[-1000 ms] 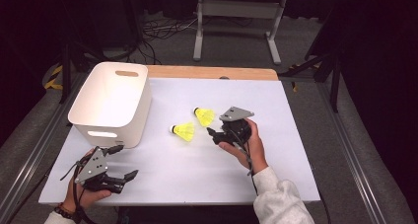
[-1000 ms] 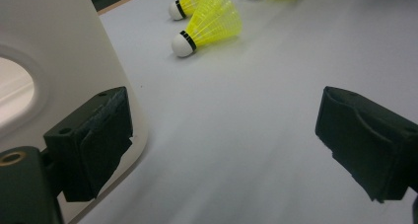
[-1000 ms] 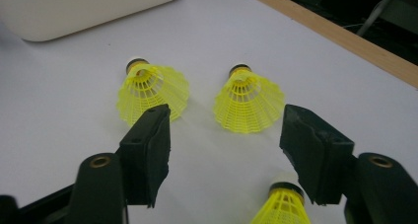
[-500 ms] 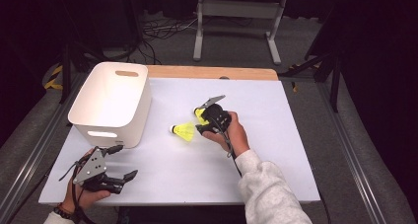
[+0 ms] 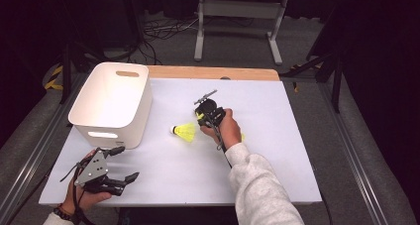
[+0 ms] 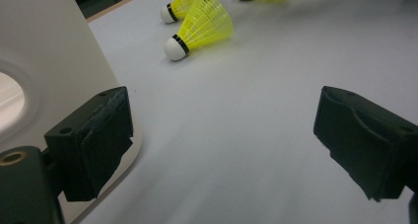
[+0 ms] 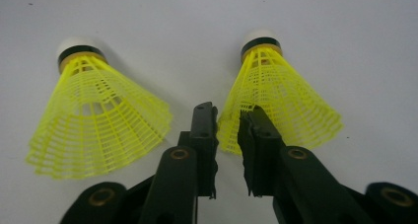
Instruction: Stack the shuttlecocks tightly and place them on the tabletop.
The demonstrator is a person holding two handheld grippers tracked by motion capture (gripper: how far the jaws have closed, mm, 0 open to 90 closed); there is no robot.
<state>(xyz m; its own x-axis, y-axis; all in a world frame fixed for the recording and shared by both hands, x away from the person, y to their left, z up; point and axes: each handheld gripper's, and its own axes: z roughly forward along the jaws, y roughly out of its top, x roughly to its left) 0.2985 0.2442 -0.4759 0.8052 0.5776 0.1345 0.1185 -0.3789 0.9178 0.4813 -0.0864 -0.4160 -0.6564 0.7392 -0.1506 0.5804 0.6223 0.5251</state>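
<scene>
Three yellow shuttlecocks lie on the white table. My right gripper is at the middle of the table, shut on the skirt edge of one shuttlecock. A second shuttlecock lies loose just beside it, cork pointing left. The third shuttlecock peeks out behind the right hand. My left gripper rests open near the front left corner, with nothing between its fingers. From there the nearest shuttlecock lies well ahead.
A white plastic bin with handle cut-outs stands at the table's left; its wall is right beside my left gripper's jaw. A wooden strip runs along the far edge. Bare tabletop lies in front and to the right.
My right gripper has moved left from the table's centre-right to the shuttlecock and closed on its skirt. The left gripper has stayed still.
</scene>
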